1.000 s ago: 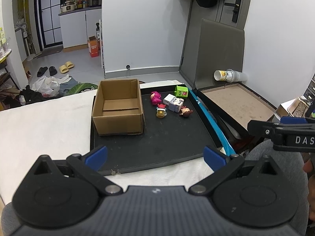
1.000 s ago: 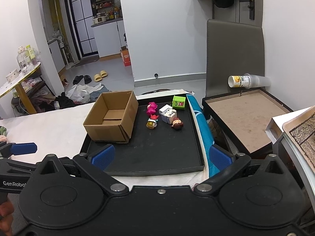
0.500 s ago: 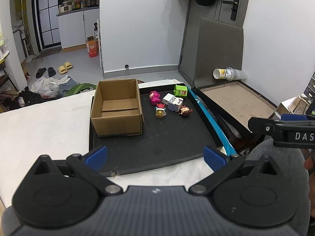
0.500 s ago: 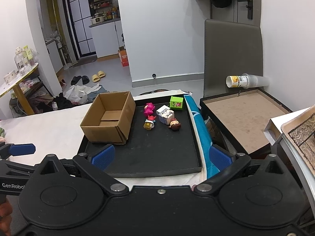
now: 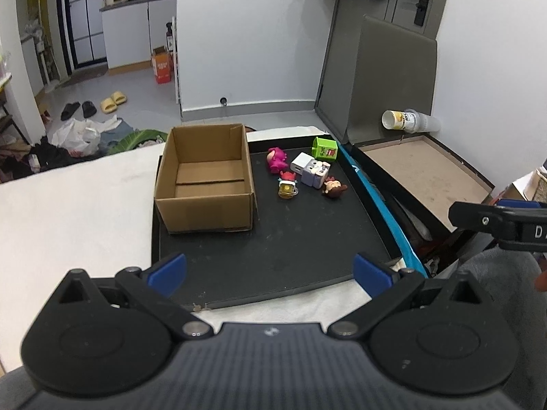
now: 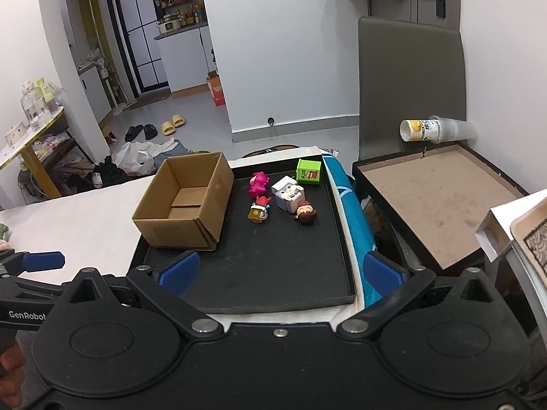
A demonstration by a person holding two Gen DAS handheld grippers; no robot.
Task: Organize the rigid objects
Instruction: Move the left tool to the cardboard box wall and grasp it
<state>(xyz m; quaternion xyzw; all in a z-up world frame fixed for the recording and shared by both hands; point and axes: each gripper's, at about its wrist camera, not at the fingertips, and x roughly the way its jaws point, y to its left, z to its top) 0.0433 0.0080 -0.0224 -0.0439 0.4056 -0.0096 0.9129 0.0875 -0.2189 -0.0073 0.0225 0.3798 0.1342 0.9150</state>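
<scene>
From my left wrist feed, only a black link and a sliver of blue pad of the right gripper (image 5: pixel 499 227) show at the right edge, so that feed alone does not tell me its opening. The small figures are too tiny for me to read any detail beyond colour.

I hold both grippers low over the near edge of the black tray (image 5: pixel 307 249), pointing across it. The left gripper (image 5: pixel 270 270) has its blue pads spread wide with nothing between them. In the right wrist feed the right gripper (image 6: pixel 280 270) is likewise spread wide and holding nothing, and the left gripper's blue pad pokes in at the left edge, beside the tray's near left corner.

The open cardboard box (image 5: pixel 205 188) stands on the left half of the tray, its inside bare as far as I can see. The toys cluster near the far right corner: a green cube (image 5: pixel 324 148) closest to the corner, a pink figure (image 5: pixel 276 159) toward the box, a white-and-purple block (image 5: pixel 309 171) between them, a red-capped yellow figure (image 5: pixel 288 186) and a brown-haired figure (image 5: pixel 333 188) on the near side of the group.

Only the right wrist feed shows the framed brown board (image 6: pixel 434 201) whole, with a stack of cups (image 6: pixel 434 130) lying on its side at its far edge.
</scene>
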